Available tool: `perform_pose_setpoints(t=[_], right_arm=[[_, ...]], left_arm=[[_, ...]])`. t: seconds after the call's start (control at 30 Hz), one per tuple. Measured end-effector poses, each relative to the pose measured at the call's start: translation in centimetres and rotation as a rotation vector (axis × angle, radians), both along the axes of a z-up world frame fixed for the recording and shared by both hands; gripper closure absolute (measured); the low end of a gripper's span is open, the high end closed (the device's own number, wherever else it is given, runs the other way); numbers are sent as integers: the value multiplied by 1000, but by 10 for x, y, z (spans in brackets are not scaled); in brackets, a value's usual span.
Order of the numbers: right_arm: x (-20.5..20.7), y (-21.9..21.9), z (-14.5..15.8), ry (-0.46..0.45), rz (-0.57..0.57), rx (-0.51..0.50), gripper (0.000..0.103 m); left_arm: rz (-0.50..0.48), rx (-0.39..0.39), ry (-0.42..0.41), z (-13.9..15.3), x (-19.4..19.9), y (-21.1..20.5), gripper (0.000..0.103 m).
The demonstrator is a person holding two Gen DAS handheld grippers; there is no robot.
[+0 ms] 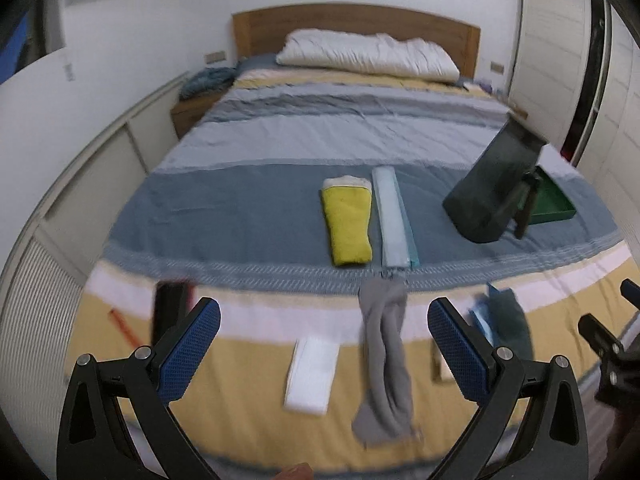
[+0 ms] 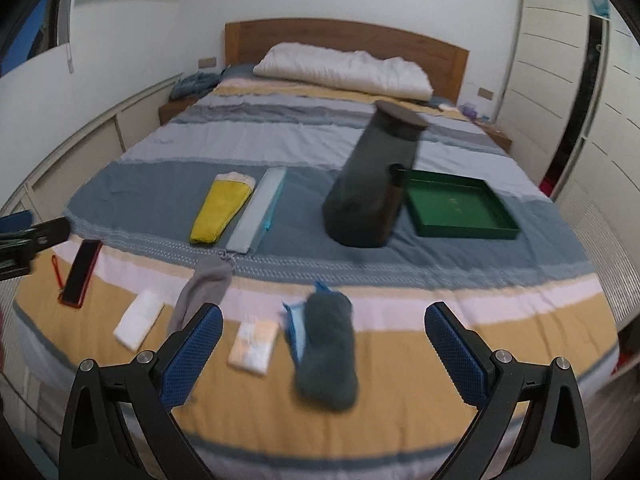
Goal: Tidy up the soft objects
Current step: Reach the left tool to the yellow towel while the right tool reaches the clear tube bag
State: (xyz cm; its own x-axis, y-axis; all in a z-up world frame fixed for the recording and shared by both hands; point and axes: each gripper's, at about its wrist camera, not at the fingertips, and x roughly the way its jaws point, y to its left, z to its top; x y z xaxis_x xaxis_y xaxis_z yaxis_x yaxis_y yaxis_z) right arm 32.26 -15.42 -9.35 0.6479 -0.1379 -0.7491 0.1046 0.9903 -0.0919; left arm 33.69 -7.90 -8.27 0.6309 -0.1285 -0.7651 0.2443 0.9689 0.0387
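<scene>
Striped bed (image 2: 400, 280) with wooden headboard (image 2: 344, 36) fills the white room, dark jug (image 2: 372, 184) beside green tray (image 2: 460, 208), both tongs (image 1: 324, 344) (image 2: 324, 340) spread wide, holding nothing.

The right gripper (image 2: 324, 340) is hovering with its jaws spread wide over the near end of the bed (image 2: 460, 380). Between its fingers a dark teal rolled cloth (image 2: 328, 356) is lying, with a small white packet (image 2: 254, 344) just left of it. Further left a grey sock (image 2: 204, 288), a white folded cloth (image 2: 138, 322) and a phone (image 2: 80, 274) are resting. Farther off, a yellow cloth (image 2: 220, 212), a pale blue strip (image 2: 260, 210), a dark jug (image 2: 372, 184) and a green tray (image 2: 460, 208) are sitting.
</scene>
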Motion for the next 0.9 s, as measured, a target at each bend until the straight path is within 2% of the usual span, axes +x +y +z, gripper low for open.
perform_pose_setpoints(t=[0.17,0.43,0.67,0.9], right_arm=[[72,-1,-35,27,8,-8,0],[159,-14,-85,63,-4,-17,0],[211,-17,-119,88,-5,-33,0],[260,-11,-150,137,-12,-29,0]], left_arm=[[-34,36,79,-58,81,-36,1],[-69,113,183,-137,164,-80,1],[-35,190,233,-179,218,-89,1],[-9,162,299,-203,253,-76,1]])
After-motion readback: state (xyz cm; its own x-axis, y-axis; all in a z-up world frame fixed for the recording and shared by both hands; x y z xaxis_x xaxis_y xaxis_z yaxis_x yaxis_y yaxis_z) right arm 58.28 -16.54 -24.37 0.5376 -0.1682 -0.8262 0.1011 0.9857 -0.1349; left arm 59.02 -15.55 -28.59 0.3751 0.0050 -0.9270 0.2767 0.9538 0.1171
